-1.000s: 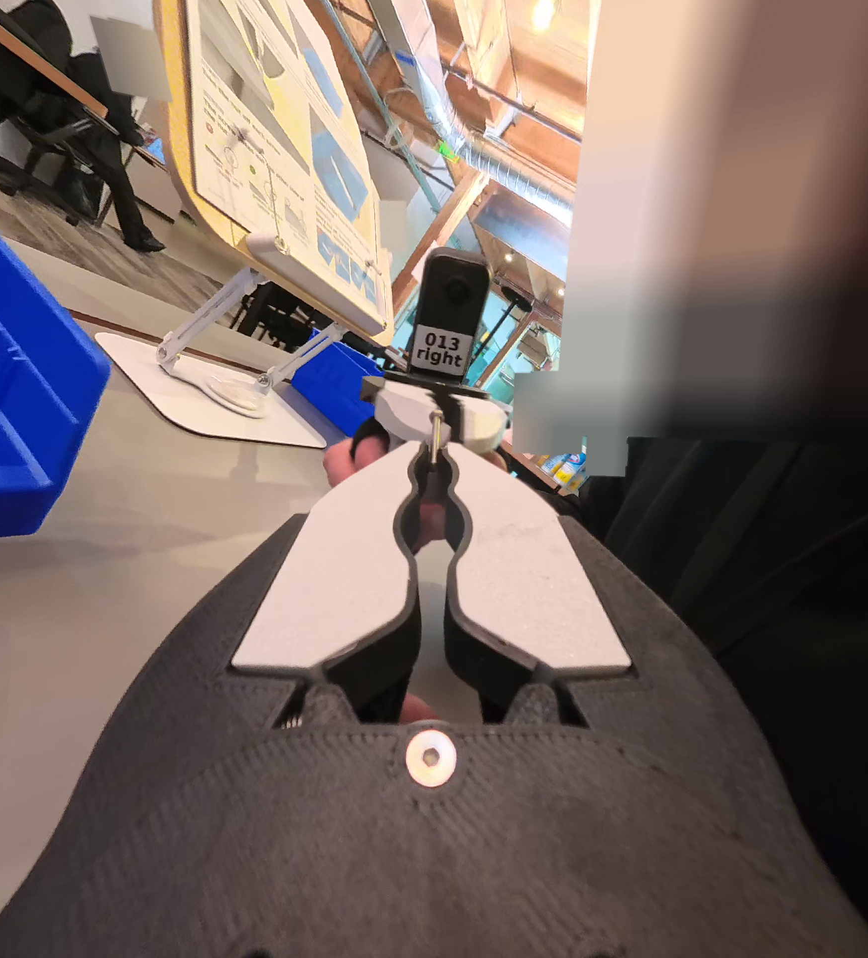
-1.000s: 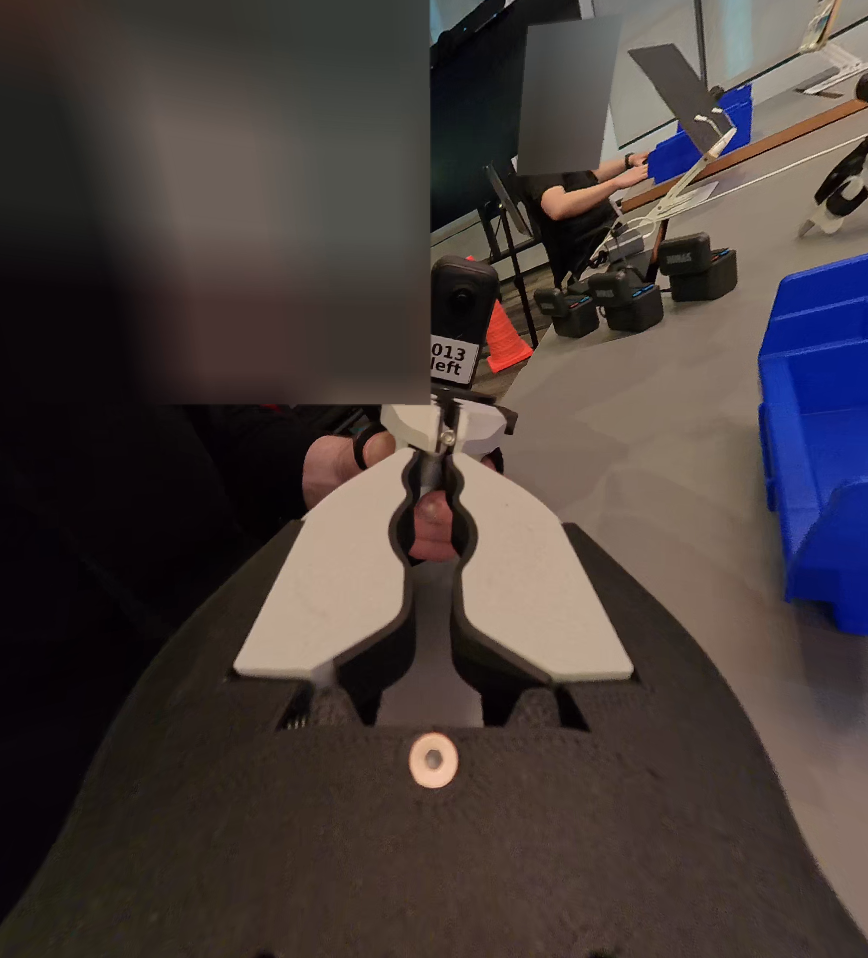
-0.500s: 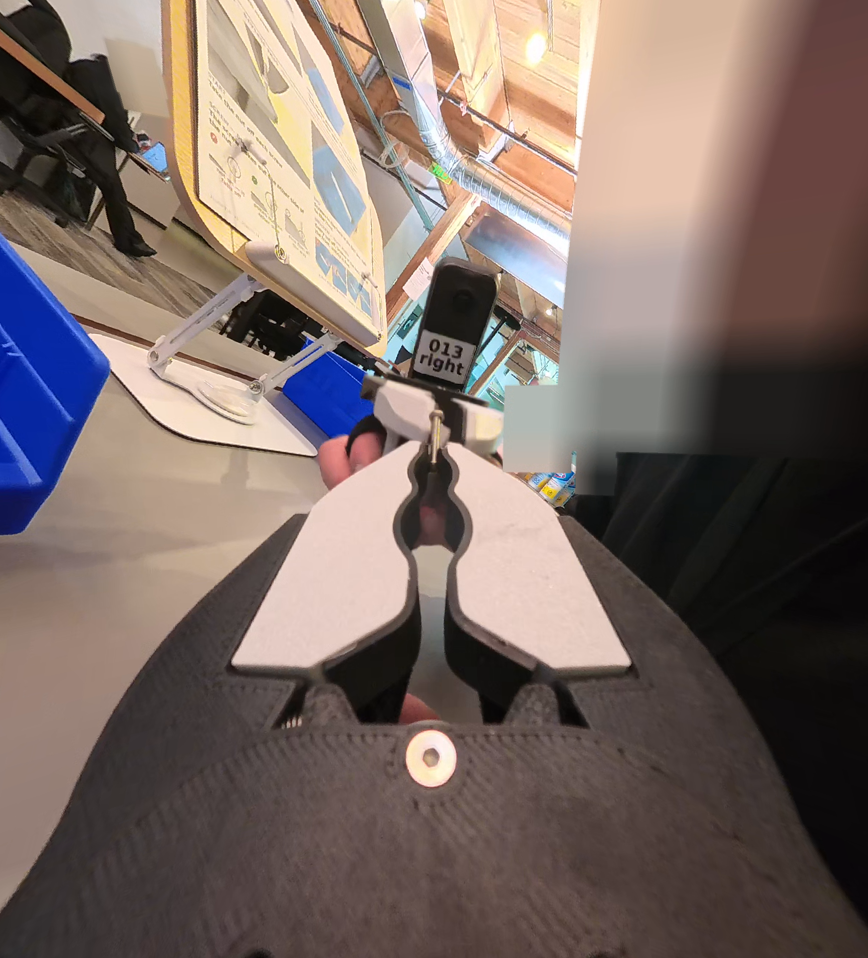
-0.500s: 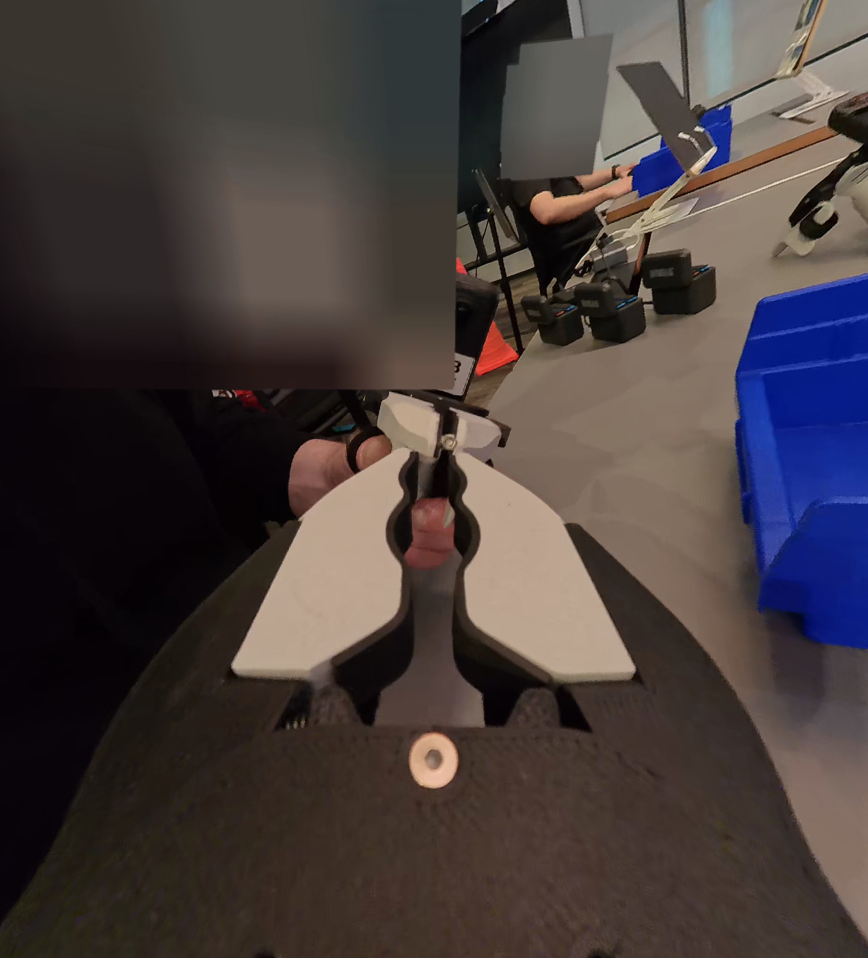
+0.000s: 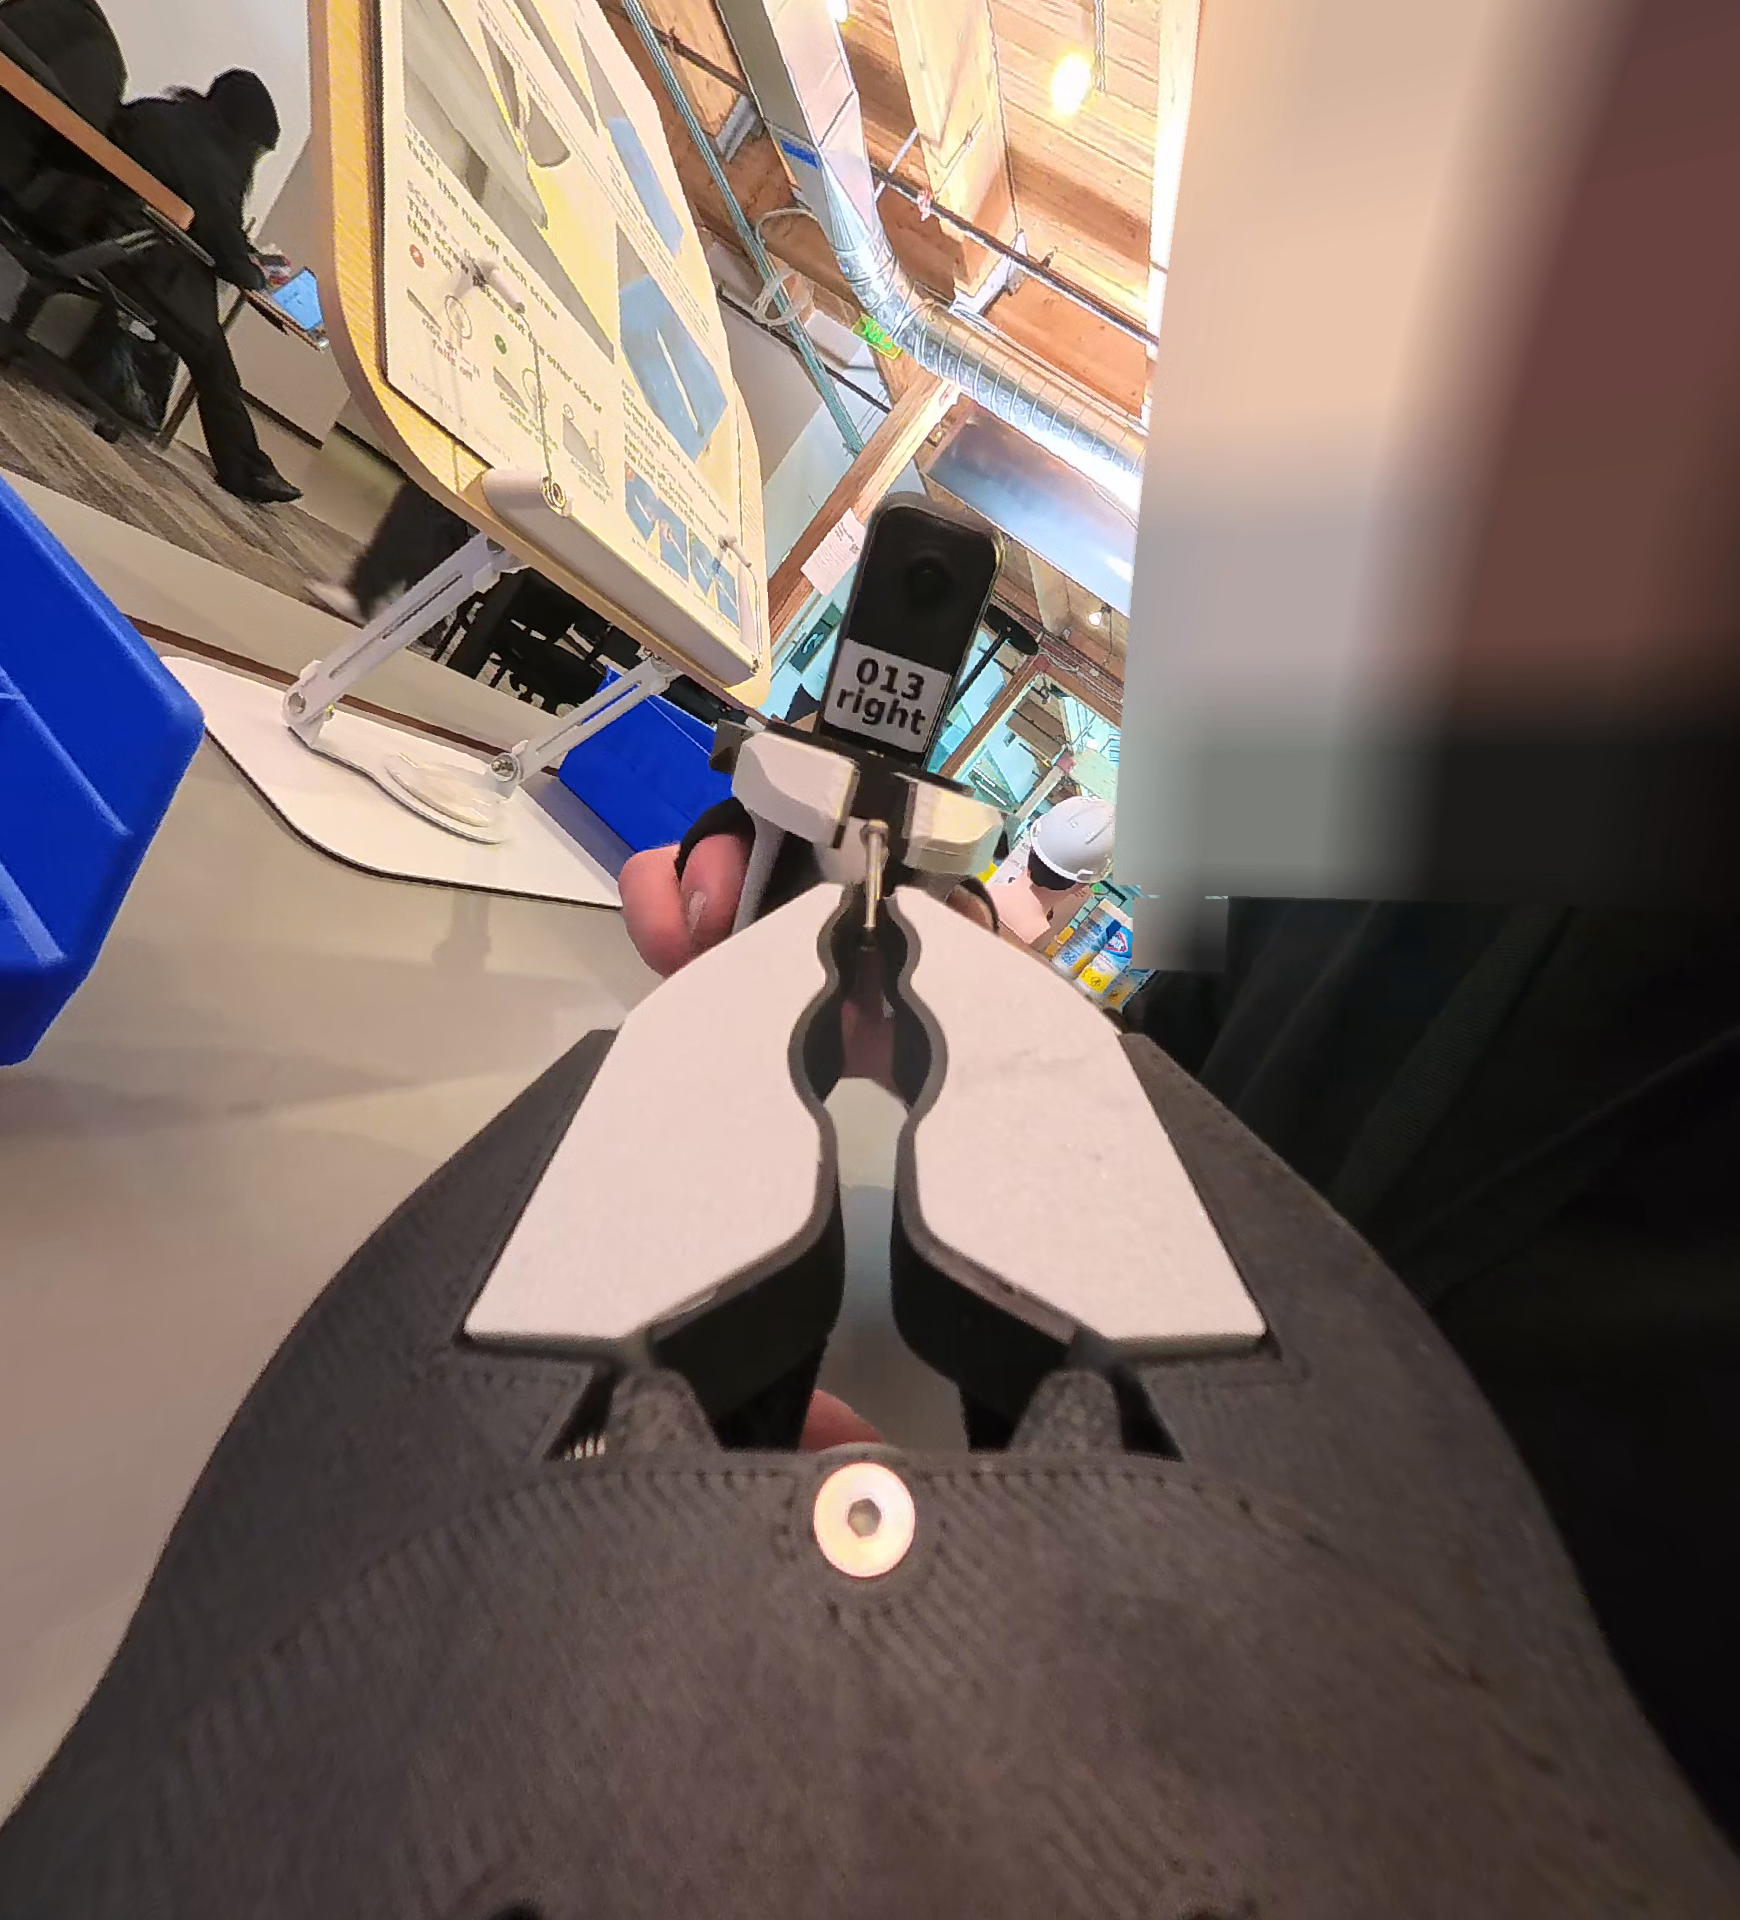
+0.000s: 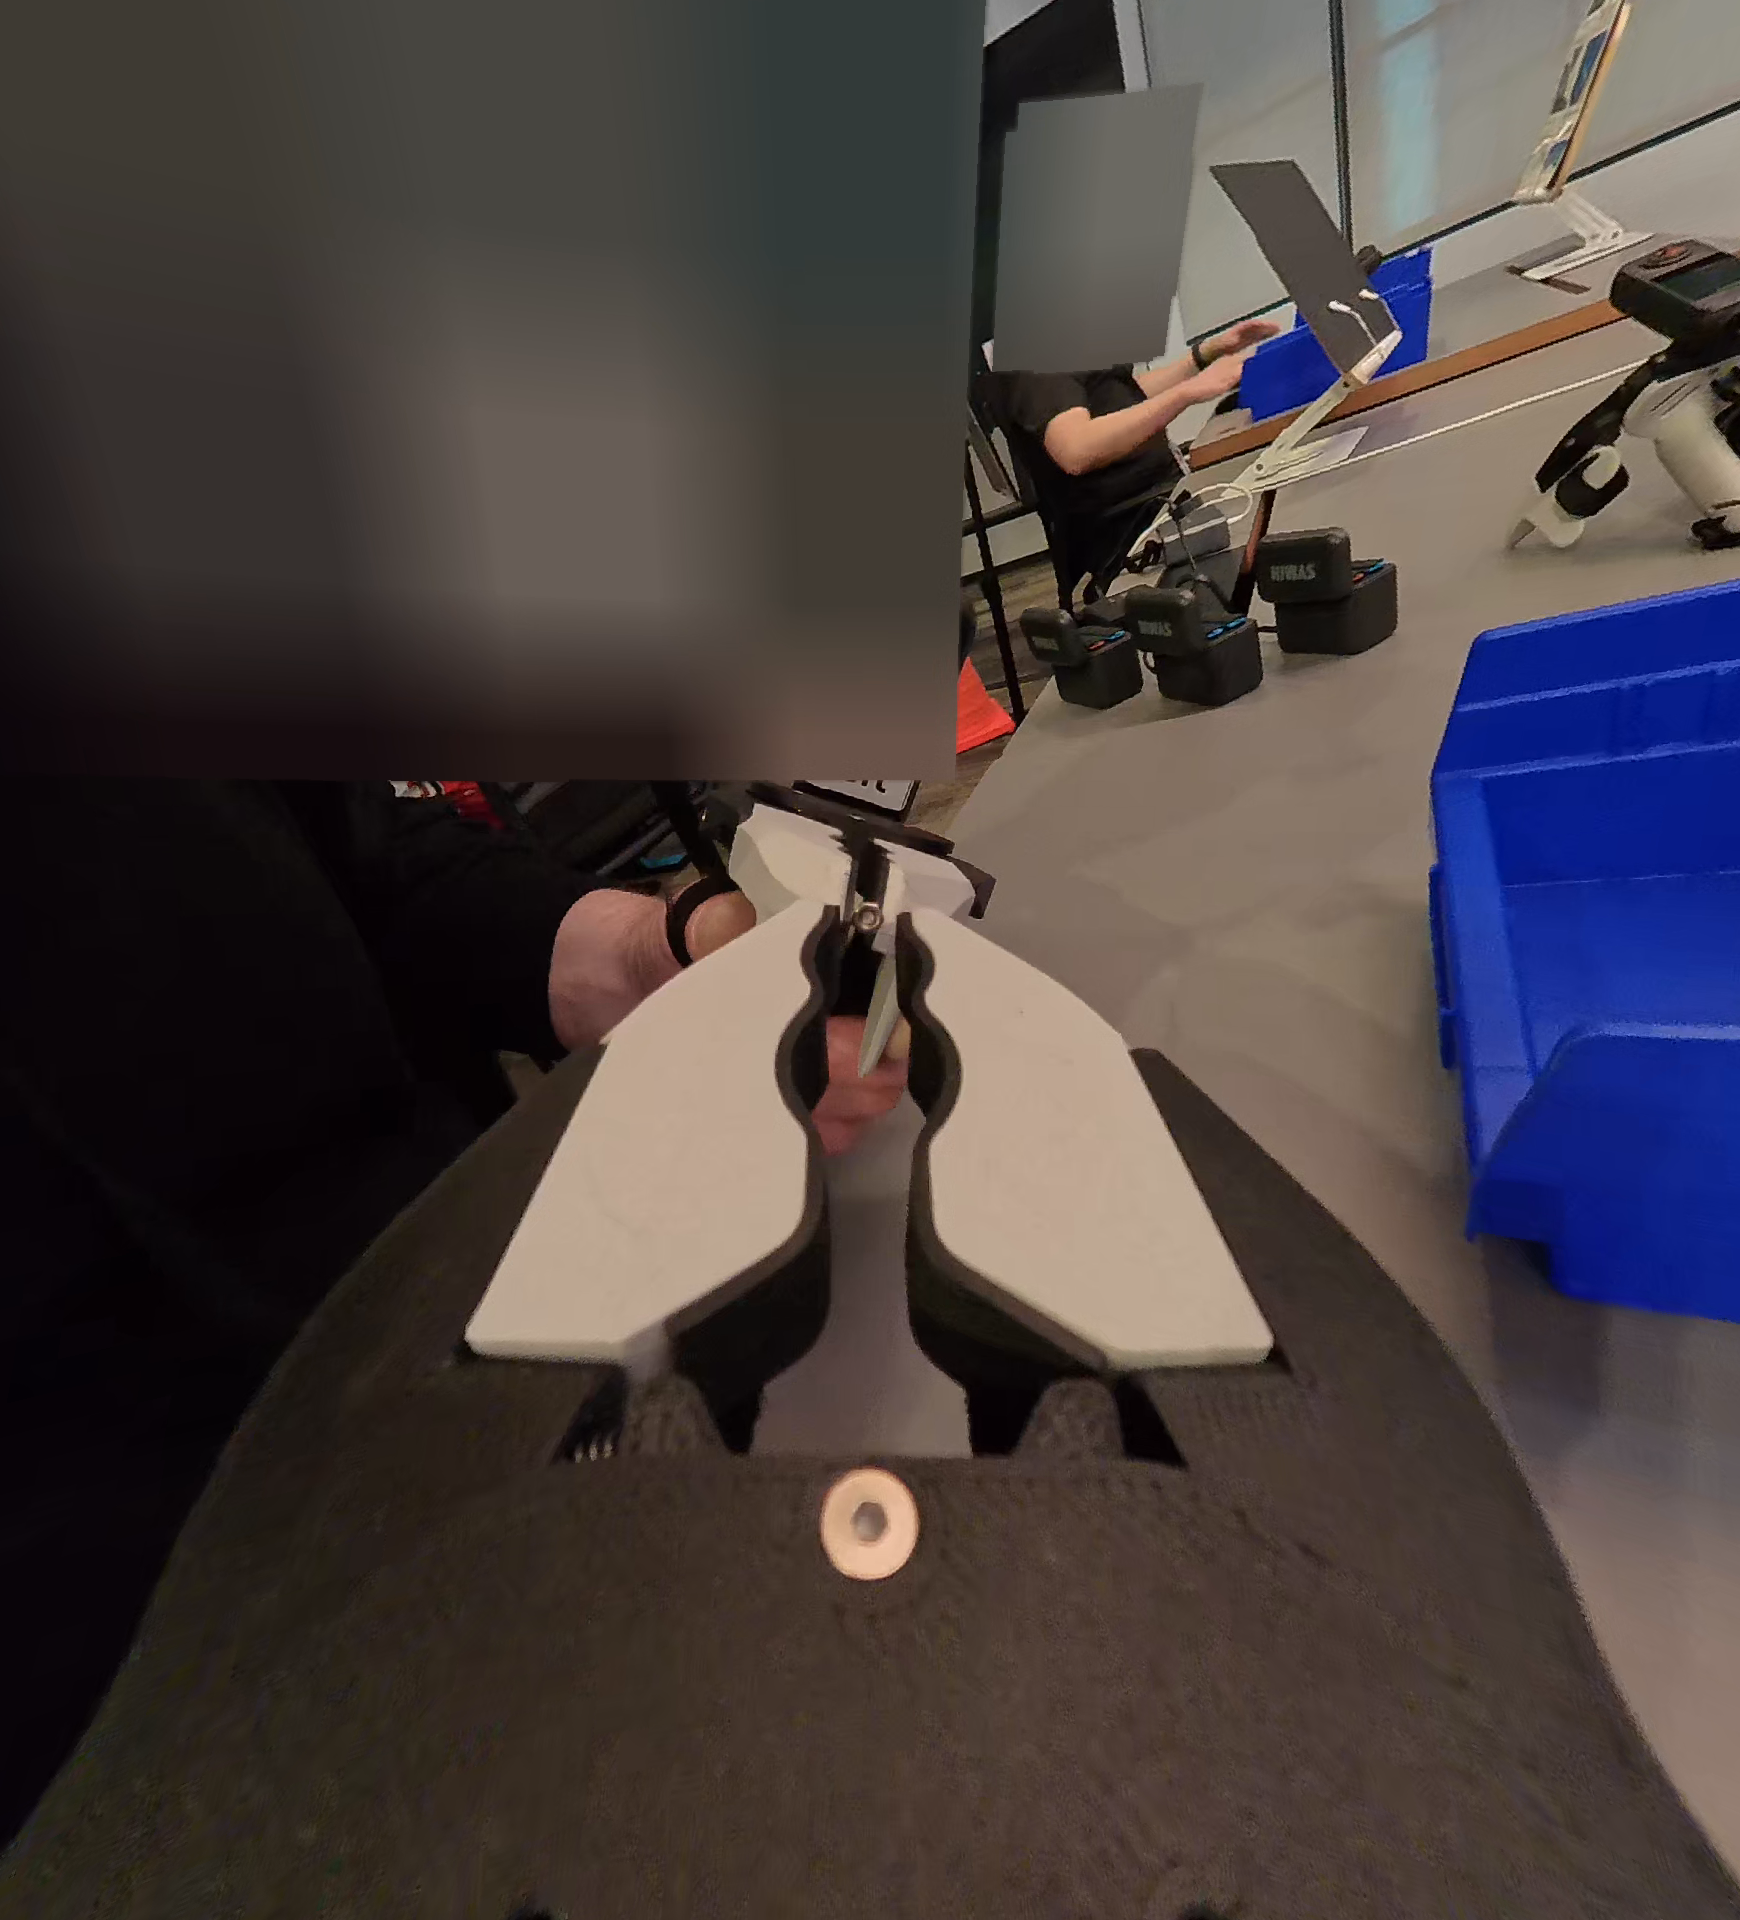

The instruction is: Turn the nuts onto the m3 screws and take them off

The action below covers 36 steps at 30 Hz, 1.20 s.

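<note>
My two grippers meet tip to tip above the grey table (image 5: 253, 1091). In the left wrist view my left gripper (image 5: 871, 912) is shut on one end of a thin silver m3 screw (image 5: 876, 868). The shaft runs on to the tips of my right gripper (image 5: 871, 831), which faces me. In the right wrist view my right gripper (image 6: 866, 921) is shut on a small silver piece that looks like the nut (image 6: 867, 918), at the screw's other end. The left gripper (image 6: 871, 873) sits just beyond it, tilted. A hand (image 6: 627, 966) holds it.
A blue bin (image 5: 14, 779) stands at my left, and another blue bin (image 6: 1635, 935) at my right. An instruction board on a white stand (image 5: 554, 312) is behind. Black cases (image 6: 1209, 634), a spare gripper (image 6: 1676, 416) and a seated person (image 6: 1105, 436) are farther off. Less than 4 cm separates the two grippers' tips.
Both grippers stay shut and tip to tip. The right wrist view has rolled and swung, so the blue bin sits lower and the left gripper looks more tilted. The left view shifted slightly.
</note>
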Motion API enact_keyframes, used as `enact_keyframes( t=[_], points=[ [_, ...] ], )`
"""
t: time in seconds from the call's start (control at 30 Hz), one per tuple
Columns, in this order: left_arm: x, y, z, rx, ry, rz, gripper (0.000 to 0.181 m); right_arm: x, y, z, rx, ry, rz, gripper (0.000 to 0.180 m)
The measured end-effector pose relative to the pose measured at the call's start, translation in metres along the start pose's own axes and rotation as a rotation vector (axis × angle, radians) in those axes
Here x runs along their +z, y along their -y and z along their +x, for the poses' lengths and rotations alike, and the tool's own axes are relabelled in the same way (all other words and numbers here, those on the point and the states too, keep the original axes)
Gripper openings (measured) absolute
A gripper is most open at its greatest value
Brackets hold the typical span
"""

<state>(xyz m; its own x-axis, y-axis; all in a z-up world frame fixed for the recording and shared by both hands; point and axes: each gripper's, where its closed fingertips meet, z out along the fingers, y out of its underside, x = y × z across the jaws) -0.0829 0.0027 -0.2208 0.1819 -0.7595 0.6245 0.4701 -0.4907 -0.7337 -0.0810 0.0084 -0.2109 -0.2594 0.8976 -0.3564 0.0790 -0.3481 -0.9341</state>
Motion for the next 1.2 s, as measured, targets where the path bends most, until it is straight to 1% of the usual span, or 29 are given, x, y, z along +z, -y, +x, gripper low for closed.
enact_keyframes(
  t=[0.13,0.4,0.6,0.77,0.87,0.93,1.0,1.2],
  points=[
    [0.001,-0.001,0.001,0.011,-0.001,-0.01,0.003,0.002,-0.001,-0.002,0.001,0.019,-0.01,0.005],
    [0.002,-0.002,0.002,0.015,-0.003,-0.025,0.003,0.0,-0.002,-0.004,-0.028,0.03,-0.04,0.005],
    [0.004,-0.005,0.006,-0.016,-0.035,-0.043,0.003,-0.002,-0.003,-0.008,-0.157,0.055,-0.098,0.005],
    [0.004,-0.01,0.003,-0.073,-0.046,-0.065,0.003,-0.004,-0.009,-0.007,-0.343,0.044,-0.214,0.005],
    [0.004,-0.012,0.002,-0.079,-0.037,-0.083,0.003,-0.005,-0.012,-0.005,-0.4,0.041,-0.269,0.005],
    [0.004,-0.013,0.0,-0.062,-0.024,-0.089,0.003,-0.005,-0.012,-0.004,-0.383,0.042,-0.276,0.005],
    [0.004,-0.013,-0.001,-0.024,-0.004,-0.105,0.003,-0.004,-0.012,-0.002,-0.316,0.044,-0.256,0.005],
    [0.003,-0.016,-0.004,0.162,0.078,-0.174,0.003,-0.005,-0.014,-0.003,-0.099,0.072,-0.18,0.005]
  ],
)
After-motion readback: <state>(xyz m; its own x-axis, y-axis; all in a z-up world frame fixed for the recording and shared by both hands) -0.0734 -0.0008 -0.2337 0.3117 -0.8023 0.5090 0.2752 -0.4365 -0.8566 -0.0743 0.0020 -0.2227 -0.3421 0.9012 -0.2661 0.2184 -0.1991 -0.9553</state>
